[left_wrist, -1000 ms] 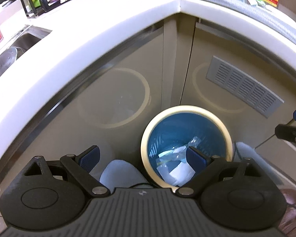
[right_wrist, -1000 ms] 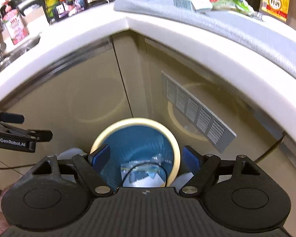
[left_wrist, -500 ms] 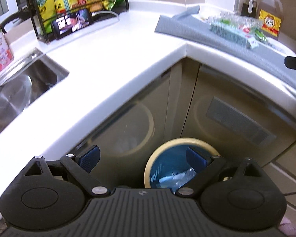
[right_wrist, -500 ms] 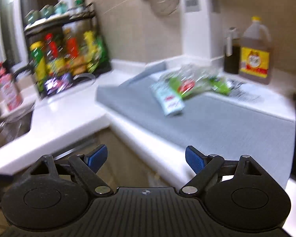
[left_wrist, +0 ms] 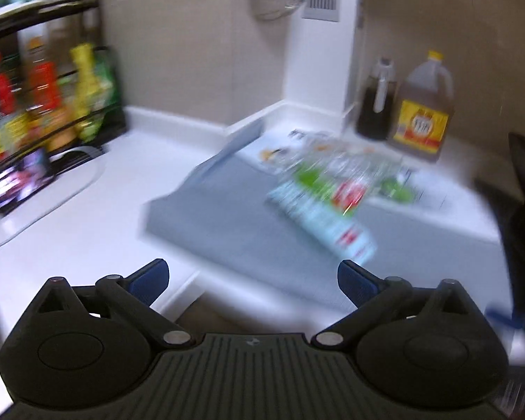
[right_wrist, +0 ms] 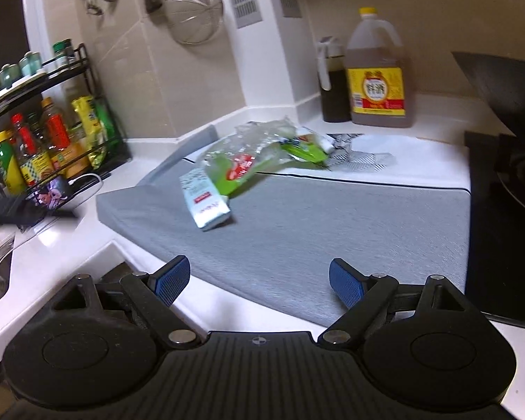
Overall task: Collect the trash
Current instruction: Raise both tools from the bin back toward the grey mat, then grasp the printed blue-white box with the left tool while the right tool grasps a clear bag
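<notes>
Trash lies on a grey mat (right_wrist: 297, 231) on the corner counter: a pale blue-white carton (right_wrist: 204, 204), a clear and green plastic wrapper (right_wrist: 248, 157) and a crumpled printed paper (right_wrist: 353, 150). In the blurred left wrist view the carton (left_wrist: 325, 227) and wrapper (left_wrist: 336, 175) show too. My right gripper (right_wrist: 259, 281) is open and empty, above the mat's near edge, short of the trash. My left gripper (left_wrist: 253, 280) is open and empty, over the counter edge. The bin is out of view.
A large oil jug (right_wrist: 378, 73) and a dark bottle (right_wrist: 332, 84) stand at the back. A black rack of bottles (right_wrist: 42, 133) stands at the left, a strainer (right_wrist: 194, 10) hangs on the wall, and a stove with a black pan (right_wrist: 514, 161) is at the right.
Both grippers have risen from above the blue bin on the floor to counter height and now face the trash on the mat. Both stay open and empty.
</notes>
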A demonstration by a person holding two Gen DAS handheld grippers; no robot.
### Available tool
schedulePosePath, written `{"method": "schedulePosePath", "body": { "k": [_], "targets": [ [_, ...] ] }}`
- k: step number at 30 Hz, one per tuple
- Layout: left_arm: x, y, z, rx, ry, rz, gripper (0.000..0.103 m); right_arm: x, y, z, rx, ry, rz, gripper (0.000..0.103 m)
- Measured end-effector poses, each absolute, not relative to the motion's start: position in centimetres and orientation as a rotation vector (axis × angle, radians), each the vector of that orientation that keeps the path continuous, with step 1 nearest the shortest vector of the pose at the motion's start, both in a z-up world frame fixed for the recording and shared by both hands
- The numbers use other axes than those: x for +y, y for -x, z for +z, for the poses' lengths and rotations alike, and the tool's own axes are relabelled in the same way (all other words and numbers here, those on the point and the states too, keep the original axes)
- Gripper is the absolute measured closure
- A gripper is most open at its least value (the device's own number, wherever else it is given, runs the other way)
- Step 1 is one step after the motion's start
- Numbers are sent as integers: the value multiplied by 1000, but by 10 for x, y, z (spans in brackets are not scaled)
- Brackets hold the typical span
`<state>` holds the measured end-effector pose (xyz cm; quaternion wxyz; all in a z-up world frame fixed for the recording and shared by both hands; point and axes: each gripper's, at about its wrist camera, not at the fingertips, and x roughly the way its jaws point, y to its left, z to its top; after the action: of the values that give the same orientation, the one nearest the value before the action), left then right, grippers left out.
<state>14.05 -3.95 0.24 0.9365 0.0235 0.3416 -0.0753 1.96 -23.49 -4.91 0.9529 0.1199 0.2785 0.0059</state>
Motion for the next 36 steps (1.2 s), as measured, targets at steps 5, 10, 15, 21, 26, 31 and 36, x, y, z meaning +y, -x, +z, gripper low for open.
{"method": "schedulePosePath", "body": {
  "k": [5,10,15,21,26,31,36],
  "targets": [
    [-97,-209,-11,772,-56,-195,0,-249,-24,-49,551,-269,-8,15],
    [-125,-247,-50,854,-129,-165,0,-265,-39,-40,507,-296,-23,14],
    [-98,-264,-71,895,-157,-101,0,-276,-72,-29,410,-348,-22,8],
    [-40,-279,-68,908,-98,-28,0,-271,-145,-36,401,-392,-35,7],
    [-29,-288,-65,907,-127,-69,0,-249,-197,-42,406,-344,3,6],
    [-34,-295,-69,922,-176,-104,0,-236,-242,-48,440,-266,-31,5],
    [-39,-296,-69,917,-180,-107,23,-224,-261,-61,491,-169,-21,60]
  ]
}}
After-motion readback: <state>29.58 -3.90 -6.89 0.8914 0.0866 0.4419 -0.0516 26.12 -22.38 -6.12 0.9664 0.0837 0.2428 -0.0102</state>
